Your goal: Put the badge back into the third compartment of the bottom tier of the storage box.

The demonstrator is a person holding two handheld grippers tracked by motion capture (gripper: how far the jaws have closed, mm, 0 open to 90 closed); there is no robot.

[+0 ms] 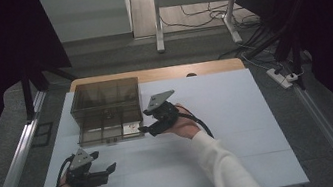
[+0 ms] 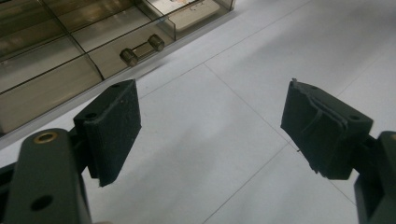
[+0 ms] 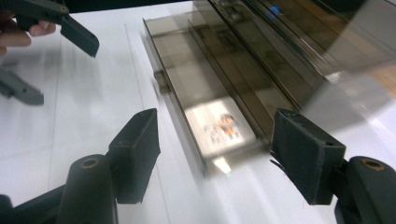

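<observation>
A smoky see-through drawer box (image 1: 105, 100) stands at the back left of the white table (image 1: 240, 127). Its bottom drawer (image 1: 110, 132) is pulled out toward me, and the handle (image 2: 142, 49) faces front. A printed card (image 3: 219, 126) lies in the drawer's right end compartment (image 1: 132, 128). My right gripper (image 1: 146, 129) is open at that front right corner, its jaws either side of the card end of the drawer (image 3: 219, 154). My left gripper (image 1: 111, 169) rests open on the table in front of the drawer, with nothing between its jaws (image 2: 215, 121).
The drawer's other compartments (image 2: 42, 51) look bare. In the right gripper view the left gripper (image 3: 60, 21) and a hand show at the top left. Behind the table are desk legs (image 1: 158, 19), cables and a power strip (image 1: 281, 78) on the floor.
</observation>
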